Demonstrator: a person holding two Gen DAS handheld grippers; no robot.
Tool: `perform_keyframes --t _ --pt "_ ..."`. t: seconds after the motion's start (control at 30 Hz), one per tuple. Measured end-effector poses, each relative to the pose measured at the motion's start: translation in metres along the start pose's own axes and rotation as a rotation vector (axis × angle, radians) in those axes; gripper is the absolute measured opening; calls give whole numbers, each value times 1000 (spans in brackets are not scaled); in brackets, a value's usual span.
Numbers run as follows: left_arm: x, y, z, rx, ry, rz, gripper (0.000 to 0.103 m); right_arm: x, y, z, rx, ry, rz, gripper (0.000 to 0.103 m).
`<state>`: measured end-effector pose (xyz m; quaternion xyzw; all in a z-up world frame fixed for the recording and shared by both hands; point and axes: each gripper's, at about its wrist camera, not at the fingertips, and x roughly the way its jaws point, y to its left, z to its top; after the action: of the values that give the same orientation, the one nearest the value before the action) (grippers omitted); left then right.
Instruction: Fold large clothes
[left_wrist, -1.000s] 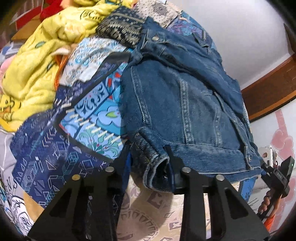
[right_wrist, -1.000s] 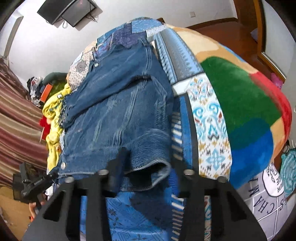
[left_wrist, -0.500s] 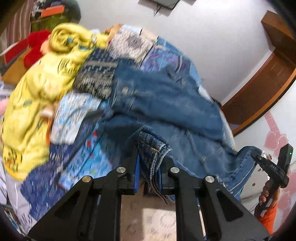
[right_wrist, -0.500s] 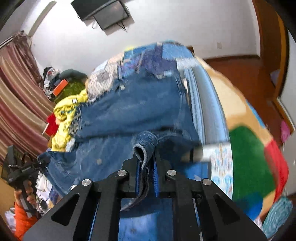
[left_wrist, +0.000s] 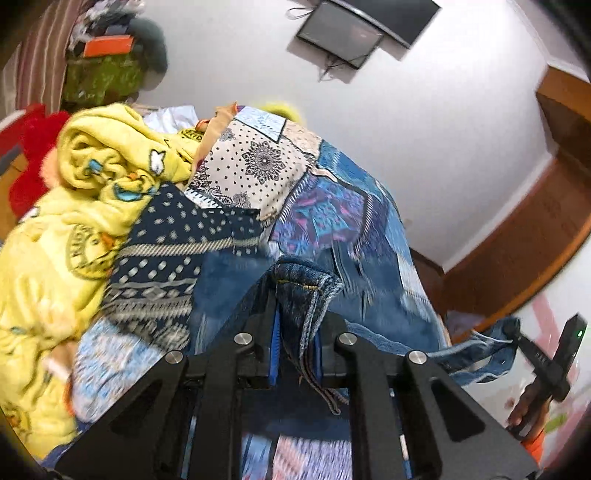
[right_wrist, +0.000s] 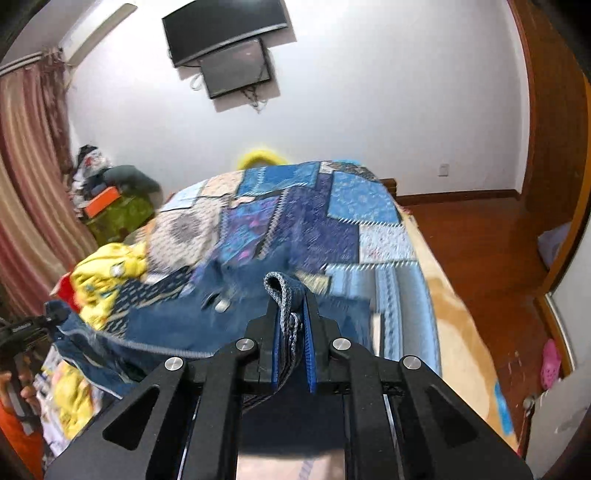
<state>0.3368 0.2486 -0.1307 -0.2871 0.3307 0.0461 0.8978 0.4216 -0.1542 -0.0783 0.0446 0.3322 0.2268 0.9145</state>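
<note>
On the bed (left_wrist: 332, 206), seen from my left wrist, the denim jacket (left_wrist: 229, 280) lies over a blue patchwork quilt (left_wrist: 325, 218), and my left gripper (left_wrist: 295, 325) has pinched a folded edge of it. The fingers (left_wrist: 274, 332) stand narrow, blue pads pressed on the thick seamed denim with its yellow stitching, and a bunch of the cloth rises above the tips while a frayed strip hangs down between them. From that pinch the denim stretches off to the right, where my right gripper (left_wrist: 517, 334) holds the other end clear of the bed. A heap of yellow fleece (left_wrist: 74, 221) lies to the left of the quilt, and a screen (left_wrist: 340, 35) hangs on the white wall behind.

From my right wrist, the right gripper (right_wrist: 293, 325) is likewise closed tight on the jacket (right_wrist: 166, 325): a rolled hem with pale stitching loops up over the fingertips. The rest of the denim spreads blurred to the left, its far edge caught in my left gripper (right_wrist: 55, 317) at the frame's edge. Beyond lies the quilt (right_wrist: 314, 221), with wooden floor (right_wrist: 480, 240) to the right of the bed (right_wrist: 454, 332).
</note>
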Motion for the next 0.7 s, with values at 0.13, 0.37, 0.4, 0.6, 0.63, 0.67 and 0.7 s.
perform_keyframes --t 0.13,0.37,0.4,0.6,0.63,0.67,0.7 --pt "61 9 24 -33 65 41 13 58 -11 14 22 63 -37 10" --pt "157 43 22 -92 216 117 14 139 -31 -1 25 182 -118 10" --pt "167 47 17 -96 233 127 14 147 -32 -4 6 186 -147 10" --pt "174 33 10 -27 241 222 19 149 -44 -5 -45 180 -271 11" --pt "172 28 12 -9 242 245 25 142 -44 -3 -45 175 -267 11" --pt "169 24 15 10 238 269 34 133 -43 -1 -48 170 -254 11" --pt "160 17 20 35 214 287 40 129 -41 1 -52 166 -244 11"
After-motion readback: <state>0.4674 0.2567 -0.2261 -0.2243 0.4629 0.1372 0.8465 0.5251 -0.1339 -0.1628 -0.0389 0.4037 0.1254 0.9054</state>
